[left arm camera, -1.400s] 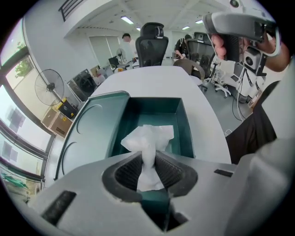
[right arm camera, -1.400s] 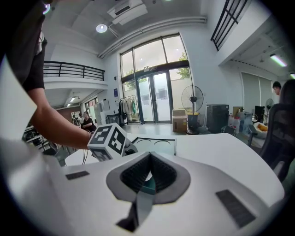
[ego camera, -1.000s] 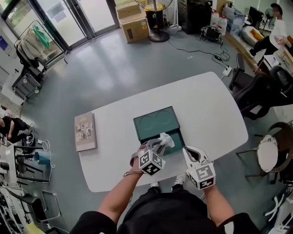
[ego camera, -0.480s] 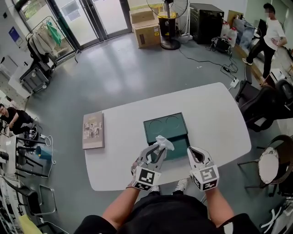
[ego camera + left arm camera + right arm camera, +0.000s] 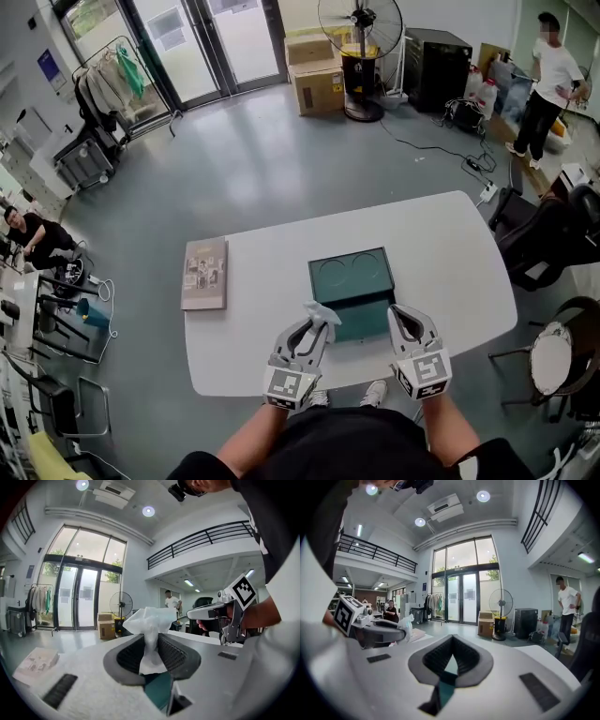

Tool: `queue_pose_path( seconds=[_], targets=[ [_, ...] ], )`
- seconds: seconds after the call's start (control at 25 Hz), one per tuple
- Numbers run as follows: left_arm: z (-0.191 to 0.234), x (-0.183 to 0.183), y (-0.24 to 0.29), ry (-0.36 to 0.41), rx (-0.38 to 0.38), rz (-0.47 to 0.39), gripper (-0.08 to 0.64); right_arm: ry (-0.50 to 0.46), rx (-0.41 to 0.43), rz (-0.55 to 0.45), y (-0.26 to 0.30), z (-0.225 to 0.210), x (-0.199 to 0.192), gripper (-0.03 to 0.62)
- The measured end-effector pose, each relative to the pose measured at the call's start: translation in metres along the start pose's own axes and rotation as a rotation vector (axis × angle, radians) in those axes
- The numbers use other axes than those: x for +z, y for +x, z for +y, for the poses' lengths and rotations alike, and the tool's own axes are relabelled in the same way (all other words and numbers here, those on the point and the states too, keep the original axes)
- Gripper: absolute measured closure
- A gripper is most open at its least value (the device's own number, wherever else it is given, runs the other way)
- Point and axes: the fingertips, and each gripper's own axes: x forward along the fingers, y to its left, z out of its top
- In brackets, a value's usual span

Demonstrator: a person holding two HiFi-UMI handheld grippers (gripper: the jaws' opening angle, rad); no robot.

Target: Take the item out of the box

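Observation:
A dark green box point(image 5: 352, 277) lies open on the white table point(image 5: 450, 253), showing an insert with two round recesses. My left gripper point(image 5: 315, 323) is shut on a crumpled white wad of wrapping point(image 5: 323, 309), held up at the box's near left corner. In the left gripper view the white wad point(image 5: 150, 625) stands pinched between the ribbed pads of that gripper point(image 5: 151, 656). My right gripper point(image 5: 410, 319) hovers at the box's near right corner. Seen in its own view, the right gripper point(image 5: 452, 656) has its tips touching and nothing between them.
A booklet point(image 5: 204, 274) lies on the table's left end. Dark office chairs point(image 5: 544, 234) crowd the table's right side. A standing fan point(image 5: 359, 28) and cardboard boxes point(image 5: 317, 80) sit far back. One person point(image 5: 548, 75) stands at the far right, another point(image 5: 28, 234) sits at the left.
My left gripper has drawn the white wad back from over the box toward its near left corner. The right gripper holds its place beside the box. The head view has tilted.

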Motion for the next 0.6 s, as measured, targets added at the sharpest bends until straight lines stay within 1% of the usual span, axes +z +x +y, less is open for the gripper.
queue_pose_path(
  seconds=[0.04,0.12,0.36,0.6],
  targets=[
    [0.005,0.001,-0.001,-0.008,0.01,-0.005,0.457,-0.005,-0.003,-0.01,0.0,0.0,0.004,0.586],
    [0.013,0.002,-0.001,0.007,0.021,-0.021,0.456,-0.016,-0.009,-0.028,0.001,-0.001,0.01,0.586],
    [0.029,0.022,0.004,0.028,0.053,-0.062,0.456,-0.024,-0.028,-0.046,0.004,-0.002,0.02,0.586],
    [0.029,0.03,0.004,0.017,0.051,-0.074,0.454,-0.029,-0.028,-0.06,0.002,-0.001,0.025,0.586]
  ],
)
